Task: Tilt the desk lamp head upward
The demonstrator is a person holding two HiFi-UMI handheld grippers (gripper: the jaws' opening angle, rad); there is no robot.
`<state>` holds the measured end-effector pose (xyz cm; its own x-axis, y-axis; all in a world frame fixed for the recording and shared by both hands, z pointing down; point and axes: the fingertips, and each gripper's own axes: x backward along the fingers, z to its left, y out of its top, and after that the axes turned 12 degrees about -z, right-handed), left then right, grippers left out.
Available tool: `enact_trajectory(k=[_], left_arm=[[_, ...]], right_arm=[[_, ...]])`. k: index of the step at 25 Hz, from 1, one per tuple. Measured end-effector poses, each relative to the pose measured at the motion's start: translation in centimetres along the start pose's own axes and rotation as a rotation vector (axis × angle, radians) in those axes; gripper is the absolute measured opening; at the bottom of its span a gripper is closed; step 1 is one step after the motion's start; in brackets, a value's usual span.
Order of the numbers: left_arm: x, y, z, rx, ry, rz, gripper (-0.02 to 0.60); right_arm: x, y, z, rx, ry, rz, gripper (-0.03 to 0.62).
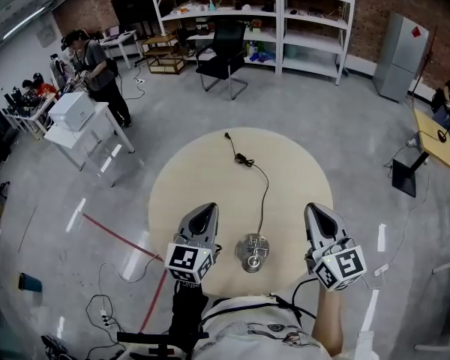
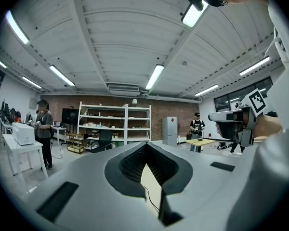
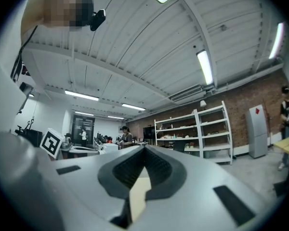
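Note:
The desk lamp shows from above as a silvery round shape near the front edge of the round pale table. Its black cable runs away across the top to a plug. My left gripper hovers just left of the lamp, shut and holding nothing. My right gripper hovers to the lamp's right, also shut and empty. Neither touches the lamp. In the left gripper view the jaws of the left gripper meet at their tips, and in the right gripper view the right gripper looks the same. Both point level across the room.
A black office chair and white shelves stand beyond the table. At the left, a person stands by a white table with a printer. A grey cabinet and a yellow desk are at the right.

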<state>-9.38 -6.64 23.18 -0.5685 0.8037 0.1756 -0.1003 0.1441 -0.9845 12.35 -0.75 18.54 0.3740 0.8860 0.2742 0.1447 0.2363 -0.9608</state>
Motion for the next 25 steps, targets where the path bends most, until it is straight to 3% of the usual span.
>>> enact_trajectory(k=[25], left_arm=[[-1.6, -0.6, 1.1, 0.006, -0.026, 0.024, 0.002]], right_arm=[[-2.3, -0.8, 1.1, 0.015, 0.020, 0.007, 0.003]])
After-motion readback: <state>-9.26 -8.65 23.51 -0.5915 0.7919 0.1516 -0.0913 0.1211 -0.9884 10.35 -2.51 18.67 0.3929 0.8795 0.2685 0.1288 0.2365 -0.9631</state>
